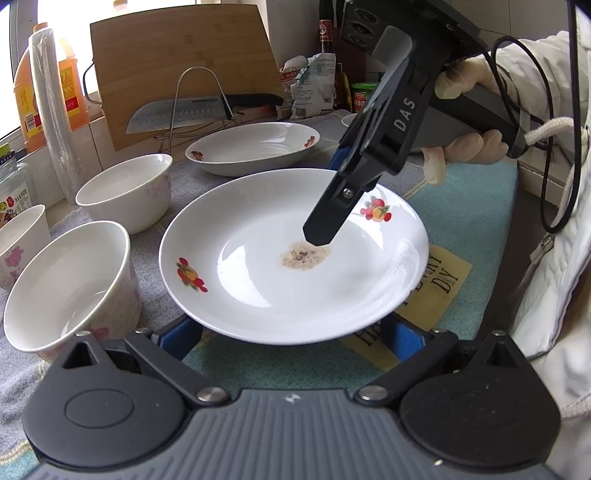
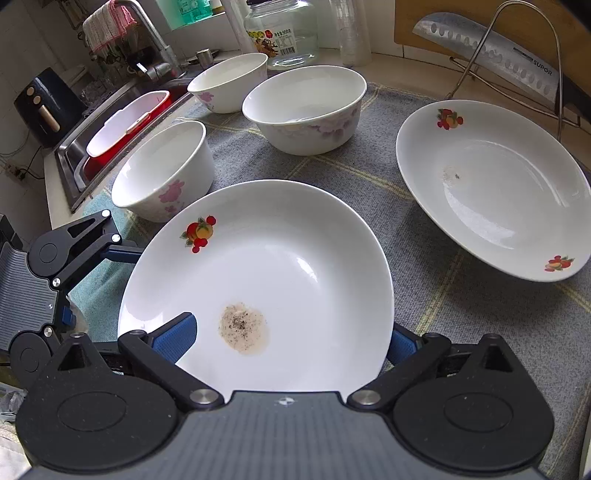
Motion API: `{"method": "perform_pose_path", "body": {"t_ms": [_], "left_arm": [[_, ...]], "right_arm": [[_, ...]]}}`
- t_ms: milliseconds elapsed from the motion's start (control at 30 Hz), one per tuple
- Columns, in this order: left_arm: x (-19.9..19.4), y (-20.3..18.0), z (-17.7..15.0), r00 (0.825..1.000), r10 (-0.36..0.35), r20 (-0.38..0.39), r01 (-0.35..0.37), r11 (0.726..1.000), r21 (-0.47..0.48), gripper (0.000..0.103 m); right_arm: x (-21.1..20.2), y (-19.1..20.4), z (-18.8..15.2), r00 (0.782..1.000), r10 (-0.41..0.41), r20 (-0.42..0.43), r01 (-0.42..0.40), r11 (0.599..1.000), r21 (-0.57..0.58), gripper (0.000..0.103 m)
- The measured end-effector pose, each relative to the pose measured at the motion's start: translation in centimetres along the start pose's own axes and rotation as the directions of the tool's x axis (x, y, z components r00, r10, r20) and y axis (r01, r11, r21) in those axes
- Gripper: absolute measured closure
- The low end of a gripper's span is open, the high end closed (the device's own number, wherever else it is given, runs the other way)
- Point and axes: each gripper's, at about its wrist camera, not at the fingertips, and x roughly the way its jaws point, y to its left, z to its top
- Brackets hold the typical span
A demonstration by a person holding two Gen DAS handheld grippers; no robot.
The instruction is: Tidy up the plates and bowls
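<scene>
A white fruit-print plate [image 1: 280,266] with a brown stain [image 1: 303,255] is lifted above the cloth. My right gripper [image 1: 325,206] is shut on its rim, one finger over the plate and one under; the plate fills the right wrist view [image 2: 273,273]. My left gripper [image 1: 291,338] is open, its blue fingertips [image 1: 177,338] below the plate's near edge, apart from it. A second fruit-print plate [image 1: 255,147] [image 2: 495,188] lies behind. Three white floral bowls [image 2: 166,173] [image 2: 306,107] [image 2: 229,81] stand to the left [image 1: 66,284].
A knife on a wire rack [image 1: 199,107] and a bamboo cutting board [image 1: 184,66] stand at the back. Bottles [image 1: 48,88] and a glass jar [image 2: 280,33] line the wall. A sink with a red basin [image 2: 125,129] lies at the left.
</scene>
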Motion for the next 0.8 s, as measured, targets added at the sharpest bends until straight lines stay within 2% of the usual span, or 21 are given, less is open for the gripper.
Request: {"method": "perform_pose_path", "body": {"t_ms": [333,567,700,800], "left_arm": [[0.0,0.0,0.2,1.0,0.017,0.002,-0.017,1.0,0.003,0.002],[0.0,-0.1,0.2,1.0,0.018,-0.001,-0.018,1.0,0.01,0.001],[0.1,-0.1,0.2,1.0,0.021,-0.003,-0.021,1.0,0.012,0.0],[0.1,-0.1,0.3,1.0,0.022,-0.006,-0.022,1.0,0.012,0.0]], "right_arm": [[0.2,-1.8,1.4,0.995,0.095,-0.017,-0.094,0.994,0.057,0.005],[0.3,-3.4,2.1,0.987,0.16,-0.021,-0.154,0.972,0.176,0.009],[0.3,-3.6,2.3,0.986,0.167,-0.029,-0.158,0.967,0.202,0.012],[0.4,-3.7,2.5,0.988,0.152,-0.04,-0.14,0.967,0.211,0.018]]}}
